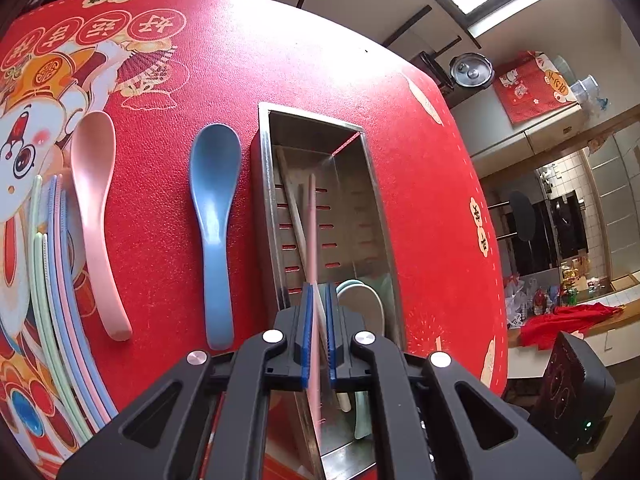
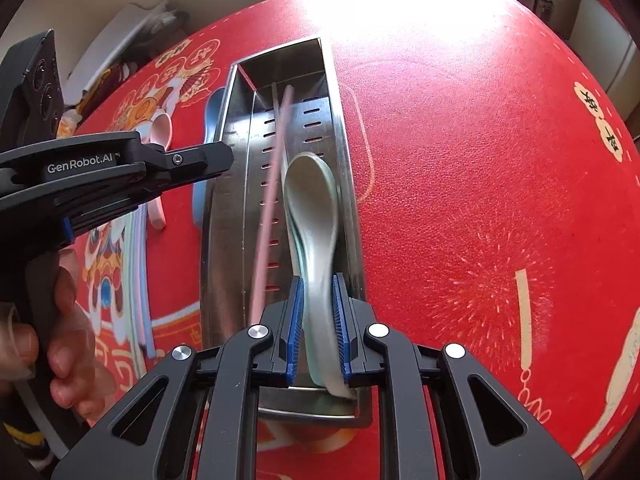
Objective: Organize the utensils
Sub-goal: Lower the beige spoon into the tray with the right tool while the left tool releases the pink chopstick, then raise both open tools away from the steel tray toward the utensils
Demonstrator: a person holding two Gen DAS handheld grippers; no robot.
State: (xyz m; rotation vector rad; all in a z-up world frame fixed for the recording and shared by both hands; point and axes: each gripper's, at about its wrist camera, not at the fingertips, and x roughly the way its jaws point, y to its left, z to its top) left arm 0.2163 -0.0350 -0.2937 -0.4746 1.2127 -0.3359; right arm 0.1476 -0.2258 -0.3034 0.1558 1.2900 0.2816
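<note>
The left tongs point(image 1: 319, 300) were clamped on a pink chopstick point(image 1: 312, 232) that slanted down into the left compartment of the steel utensil box point(image 2: 348, 168) on the red tabletop point(image 2: 460, 140). The right tongs point(image 2: 318, 296) gripped the handle of a pale green spoon point(image 2: 312, 200) lying in the right compartment. A blue spoon point(image 1: 214, 216) and a pink spoon point(image 1: 94, 200) lay on the tabletop left of the box, beside loose chopsticks point(image 1: 56, 300).

Both tools: black plastic frames with triangular cutouts, round silver screw caps, blue ribbed pads point(image 2: 295, 312). Left tool point(image 2: 224, 158) has white "GenRobot.AI" lettering on its side, a small hex screw, and a black pistol handle.
</note>
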